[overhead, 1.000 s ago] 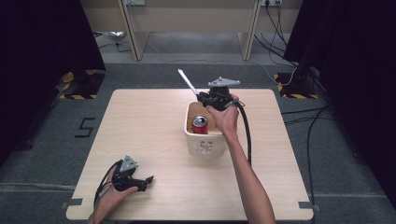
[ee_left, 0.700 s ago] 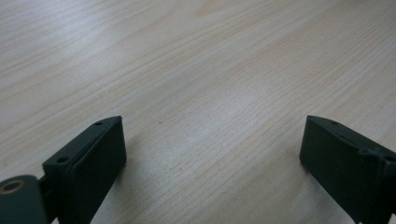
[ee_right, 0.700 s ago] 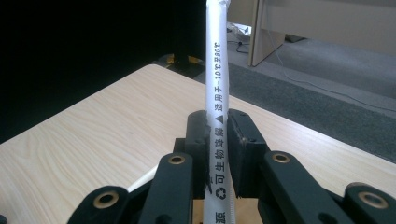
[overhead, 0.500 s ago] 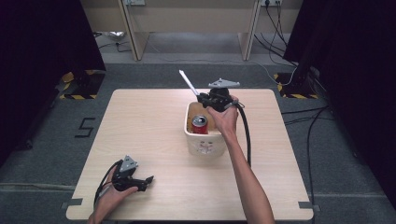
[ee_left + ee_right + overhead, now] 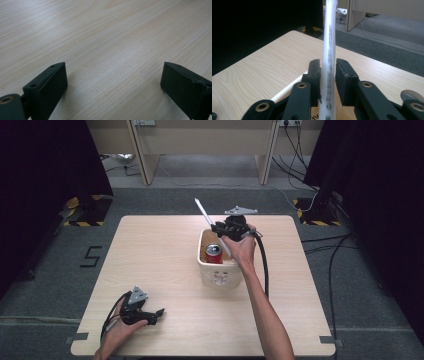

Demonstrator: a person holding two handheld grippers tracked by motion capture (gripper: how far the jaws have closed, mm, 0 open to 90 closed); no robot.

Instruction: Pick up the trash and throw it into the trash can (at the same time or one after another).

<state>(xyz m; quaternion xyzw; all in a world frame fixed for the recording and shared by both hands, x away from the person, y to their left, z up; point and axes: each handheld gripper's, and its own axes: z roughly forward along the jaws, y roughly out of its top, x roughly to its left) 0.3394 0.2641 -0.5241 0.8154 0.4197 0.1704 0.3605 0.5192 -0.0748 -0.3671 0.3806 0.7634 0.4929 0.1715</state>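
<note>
Right hand-held gripper (image 5: pixel 328 75) jaws just easing open around white stick (image 5: pixel 329 50) above bin (image 5: pixel 220 270); release likely starting.

My table (image 5: pixel 150 250) is pale wood with fine grain, square-cornered, in the middle of the high view. Under it lies grey carpet (image 5: pixel 60 285). A dark figure five (image 5: pixel 91 256) is marked on the floor left of the table. Short grey tape strips (image 5: pixel 77 338) sit at the table's two lower corners. Yellow-and-black striped tape (image 5: pixel 80 202) shows at upper left, and a second patch at the right. Black curtains (image 5: pixel 40 170) close both sides of the frame. At the top stands a beige desk (image 5: pixel 200 140). Thin cables (image 5: pixel 330 270) run over the carpet on the right.
</note>
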